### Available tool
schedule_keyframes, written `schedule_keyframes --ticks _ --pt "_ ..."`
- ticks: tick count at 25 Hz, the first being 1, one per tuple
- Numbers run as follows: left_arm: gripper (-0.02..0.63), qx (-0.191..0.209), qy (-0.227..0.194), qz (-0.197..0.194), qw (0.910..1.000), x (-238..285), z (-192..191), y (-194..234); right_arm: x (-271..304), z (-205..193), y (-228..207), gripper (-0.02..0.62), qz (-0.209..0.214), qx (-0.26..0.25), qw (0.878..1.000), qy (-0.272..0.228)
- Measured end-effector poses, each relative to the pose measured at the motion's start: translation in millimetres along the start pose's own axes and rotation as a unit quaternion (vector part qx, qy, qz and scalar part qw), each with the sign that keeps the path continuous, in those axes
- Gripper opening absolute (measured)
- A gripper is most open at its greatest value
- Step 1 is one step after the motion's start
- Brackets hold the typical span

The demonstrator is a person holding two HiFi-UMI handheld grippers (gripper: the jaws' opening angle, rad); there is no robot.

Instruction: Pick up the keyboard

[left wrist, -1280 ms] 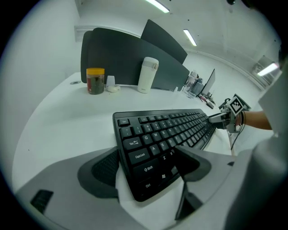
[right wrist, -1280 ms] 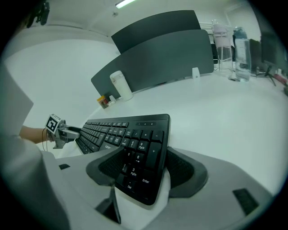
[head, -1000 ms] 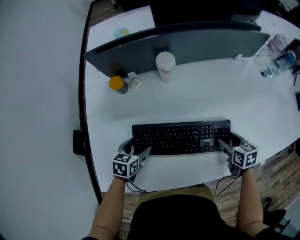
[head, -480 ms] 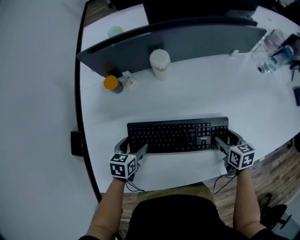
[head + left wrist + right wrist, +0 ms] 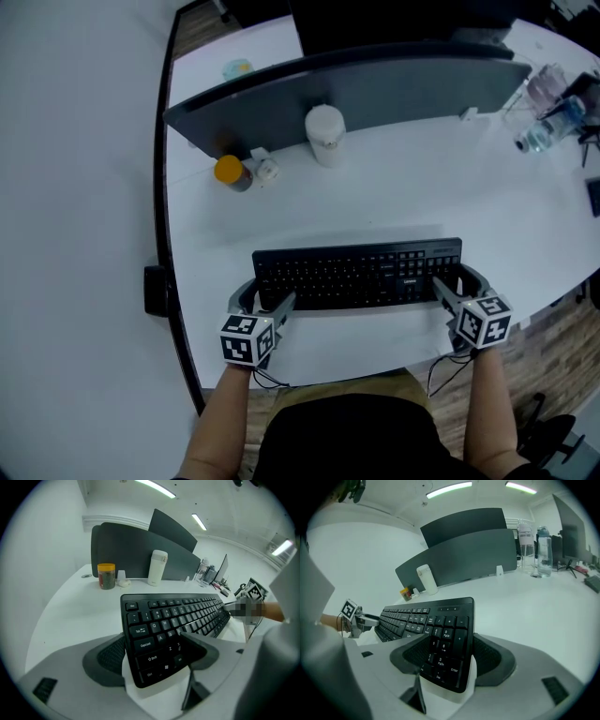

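L gripper point(image 5: 154, 658) is clamped across the L end of the keyboard point(image 5: 356, 272): one ribbed pad presses the far edge by Caps Lock/Shift/Ctrl, the other jaw sits on the near edge around the Z/X keys, w/ the end of the board between them. R gripper point(image 5: 450, 660) is closed the same way on the R end, pads either side of the numpad, Enter key just inside the grip. Each gripper's marker cube shows in the head view, L cube point(image 5: 244, 339) and R cube point(image 5: 484, 321), w/ a bare forearm behind each. The black, full-size keyboard lies parallel to the near edge of the white desk point(image 5: 394, 197), spanning the gap btwn the two grippers; cannot tell whether it is clear of the desktop or resting on it. Further back, well apart from the keyboard, a white flask point(image 5: 325, 134) stands upright just in front of a curved grey divider screen point(image 5: 375, 89). To its L are a yellow-lidded jar point(image 5: 231, 172) and a small white item point(image 5: 266, 169) just beside the jar. Clear water bottles point(image 5: 544, 131) stand at the far R end of the desk. A dark box point(image 5: 157, 291) hangs at the desk's L edge.
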State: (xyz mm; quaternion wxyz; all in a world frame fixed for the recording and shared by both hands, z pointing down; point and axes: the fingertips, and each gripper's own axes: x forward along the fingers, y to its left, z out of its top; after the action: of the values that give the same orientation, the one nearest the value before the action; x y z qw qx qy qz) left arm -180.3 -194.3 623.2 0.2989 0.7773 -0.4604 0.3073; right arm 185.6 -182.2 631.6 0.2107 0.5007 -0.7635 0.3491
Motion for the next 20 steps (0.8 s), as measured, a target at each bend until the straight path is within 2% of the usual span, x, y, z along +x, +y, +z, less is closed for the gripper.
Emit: schedule_keyframes --ticks 11,20 --pt "0.371 0.034 -0.049 0.021 0.9980 -26.0 33.8 -5.8 -20.3 28.4 8.1 0.307 -0.002 -0.012 0.998 -0.057" --pt "0.371 0.059 -0.107 0.041 0.9916 -60.9 79.2 -26.1 -57.5 71.6 10.6 0.307 0.000 -0.037 0.992 -0.122"
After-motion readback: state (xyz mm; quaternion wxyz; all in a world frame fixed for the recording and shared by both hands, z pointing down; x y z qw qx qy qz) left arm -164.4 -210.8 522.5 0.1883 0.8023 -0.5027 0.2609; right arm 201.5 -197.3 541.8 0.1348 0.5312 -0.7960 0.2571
